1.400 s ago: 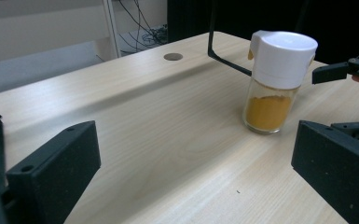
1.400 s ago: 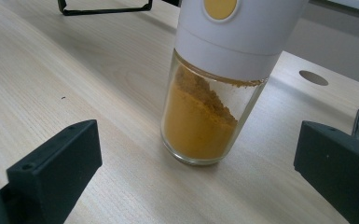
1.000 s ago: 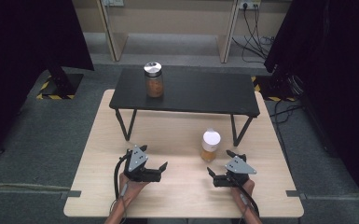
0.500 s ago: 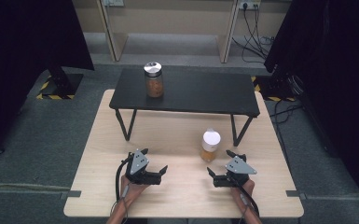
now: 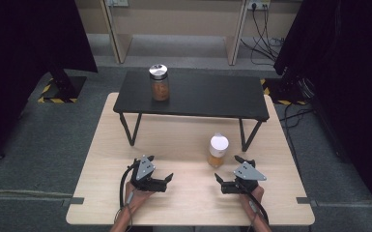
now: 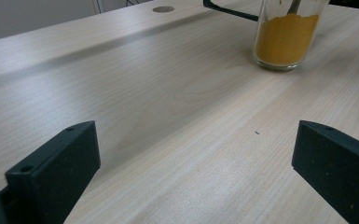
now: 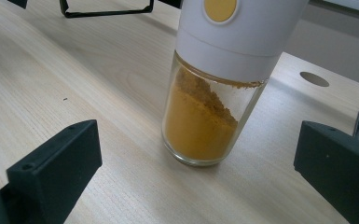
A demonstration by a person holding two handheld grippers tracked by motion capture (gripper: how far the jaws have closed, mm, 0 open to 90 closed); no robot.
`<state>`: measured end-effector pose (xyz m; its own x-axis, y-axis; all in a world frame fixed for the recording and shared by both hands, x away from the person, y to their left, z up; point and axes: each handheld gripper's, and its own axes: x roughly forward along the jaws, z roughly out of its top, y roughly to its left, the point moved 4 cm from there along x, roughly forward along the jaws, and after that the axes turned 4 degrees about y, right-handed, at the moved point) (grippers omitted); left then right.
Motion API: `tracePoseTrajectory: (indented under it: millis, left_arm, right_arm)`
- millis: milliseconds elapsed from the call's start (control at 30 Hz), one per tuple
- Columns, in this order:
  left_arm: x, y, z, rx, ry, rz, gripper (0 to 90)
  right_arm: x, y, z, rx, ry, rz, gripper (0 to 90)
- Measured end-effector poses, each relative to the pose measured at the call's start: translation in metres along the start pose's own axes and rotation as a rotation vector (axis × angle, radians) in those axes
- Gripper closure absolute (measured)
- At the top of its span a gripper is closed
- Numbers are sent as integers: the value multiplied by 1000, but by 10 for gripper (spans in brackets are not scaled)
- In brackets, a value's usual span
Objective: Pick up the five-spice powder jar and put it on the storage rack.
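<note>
A glass spice jar (image 5: 218, 151) with a white lid and yellow-orange powder stands on the wooden table (image 5: 125, 145), near its right front. My right gripper (image 5: 228, 169) lies just in front of it, open, and the jar (image 7: 205, 107) stands close ahead between the wide jaws, untouched. My left gripper (image 5: 162, 170) rests open at the left front with nothing between its jaws. Its own view (image 6: 196, 154) shows the same jar (image 6: 286, 37) farther off at the upper right. A second jar (image 5: 159, 83) with a silver lid and brown contents stands on a small black table (image 5: 212, 96).
The black table stands on thin metal legs (image 5: 131, 128) across the back half of the wooden table. Dark curtains hang at both sides, and cables (image 5: 263, 29) lie on the floor at the back right. A round hole (image 7: 314, 78) is in the tabletop beyond the jar.
The left gripper has shifted very slightly. The right gripper and both jars stay where they were.
</note>
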<state>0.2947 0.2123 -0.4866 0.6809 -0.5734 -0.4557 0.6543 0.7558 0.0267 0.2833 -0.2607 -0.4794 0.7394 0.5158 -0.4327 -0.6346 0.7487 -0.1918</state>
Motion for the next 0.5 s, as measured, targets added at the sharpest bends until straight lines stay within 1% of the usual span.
tracePoseTrajectory:
  millis: [133,267,500]
  left_arm:
    - [2,-1,1,18,12,-8,2]
    - [2,-2,1,29,12,-11,2]
    - [2,-1,0,23,10,-18,1]
  right_arm:
    - [0,0,0,3,-2,2,6]
    - [0,-1,0,4,-2,2,6]
    - [0,-1,-1,6,-4,0,6]
